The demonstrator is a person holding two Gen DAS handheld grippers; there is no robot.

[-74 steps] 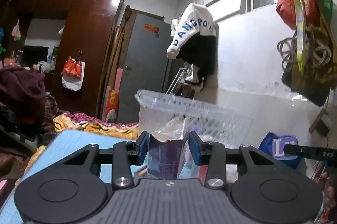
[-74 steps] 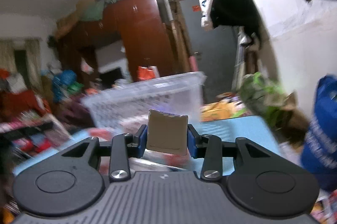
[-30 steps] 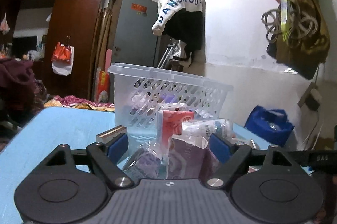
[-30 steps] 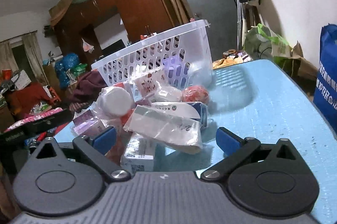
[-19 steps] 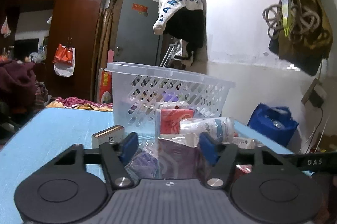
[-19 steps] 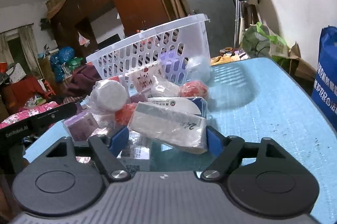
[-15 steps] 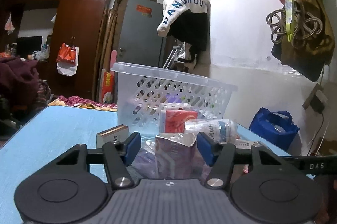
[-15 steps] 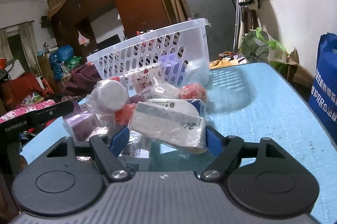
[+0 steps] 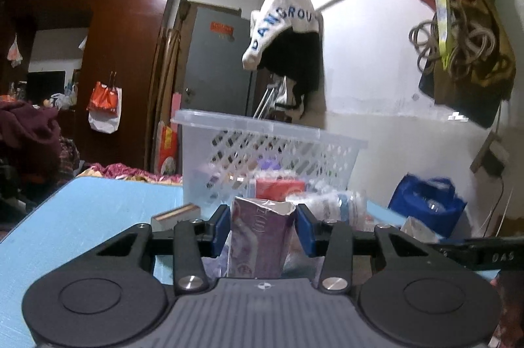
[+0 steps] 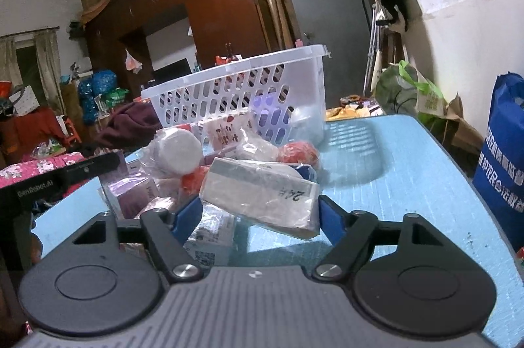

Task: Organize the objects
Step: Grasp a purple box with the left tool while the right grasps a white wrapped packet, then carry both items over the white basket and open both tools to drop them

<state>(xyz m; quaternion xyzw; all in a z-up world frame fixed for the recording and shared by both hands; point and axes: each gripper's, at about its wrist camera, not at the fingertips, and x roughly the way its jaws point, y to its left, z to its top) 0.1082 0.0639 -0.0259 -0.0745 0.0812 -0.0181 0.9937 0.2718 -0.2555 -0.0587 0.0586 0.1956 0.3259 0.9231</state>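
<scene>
Cluttered bedroom surroundings frame a light blue table [image 9: 82, 217], with a dark red wardrobe [image 9: 124, 60] far left and a white wall on the right.

On the left wrist view, a small tan-edged box [image 9: 177, 214] lies on the table near left. Just right of it, the left tongs [image 9: 263, 231] are clamped on an upright purple packet [image 9: 258, 241], both blue pads pressing its sides. Behind it stands a clear plastic basket [image 9: 268, 148], with a red box [image 9: 278, 189] and a wrapped bottle [image 9: 330, 207] close in front of it. A blue bag [image 9: 425, 200] sits far right, below the table edge.

On the right wrist view, a white round wrapped item [image 10: 178, 153] tops the left of the pile. The right tongs [image 10: 260, 215] sit partly closed around a plastic-wrapped box marked 24 [image 10: 262, 195]; whether both pads touch it I cannot tell. A red ball [image 10: 298, 153] lies beyond, near the basket.
</scene>
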